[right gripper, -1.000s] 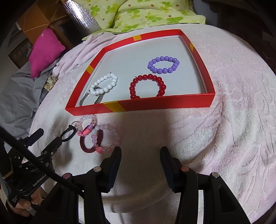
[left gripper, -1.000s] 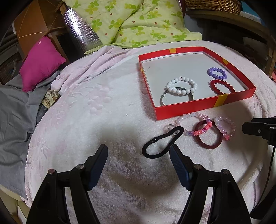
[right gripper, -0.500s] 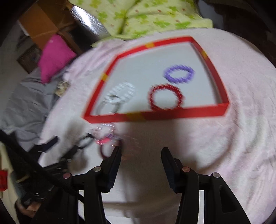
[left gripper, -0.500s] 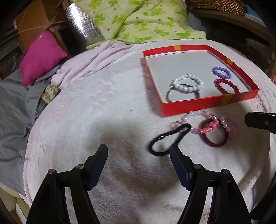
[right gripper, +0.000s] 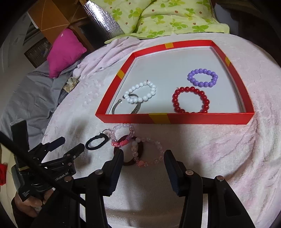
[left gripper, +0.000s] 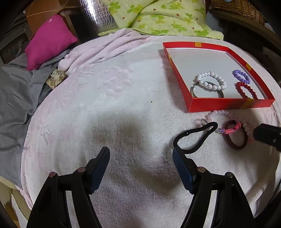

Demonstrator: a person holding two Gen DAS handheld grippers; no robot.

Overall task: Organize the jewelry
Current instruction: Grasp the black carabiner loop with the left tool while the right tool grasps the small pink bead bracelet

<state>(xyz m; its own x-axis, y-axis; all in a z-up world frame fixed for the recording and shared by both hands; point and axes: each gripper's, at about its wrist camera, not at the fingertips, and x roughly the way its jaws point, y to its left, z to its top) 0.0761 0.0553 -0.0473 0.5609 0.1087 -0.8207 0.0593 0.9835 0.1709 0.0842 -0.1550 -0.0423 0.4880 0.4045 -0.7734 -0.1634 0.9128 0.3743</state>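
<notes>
A red tray (left gripper: 219, 105) (right gripper: 202, 119) holds a white bead bracelet (left gripper: 210, 86) (right gripper: 130, 100), a purple one (left gripper: 237, 74) (right gripper: 202, 84), a red one (left gripper: 241, 89) (right gripper: 175, 100) and a metal bangle (left gripper: 193, 91) (right gripper: 116, 107). In front of it lie a black loop (left gripper: 195, 130) (right gripper: 105, 140), a dark red bangle (left gripper: 235, 148) (right gripper: 127, 164), a pink bracelet (left gripper: 231, 129) (right gripper: 121, 143) and a pale bead bracelet (left gripper: 245, 126) (right gripper: 135, 149). My right gripper (right gripper: 144, 155) is open, the pale bracelet lying between its tips. My left gripper (left gripper: 140, 152) (right gripper: 72, 143) is open and empty, left of the loop.
A pale pink towel (left gripper: 123, 98) covers the round surface. A magenta cushion (left gripper: 49, 42), grey cloth (left gripper: 15, 98) and green quilt (left gripper: 158, 15) lie beyond its far and left edges. A hand (right gripper: 29, 203) holds the left gripper at the lower left.
My right gripper has shifted left, so the bracelet pile now lies between its tips. My left gripper has moved left, away from the black loop. Neither jaw gap has changed.
</notes>
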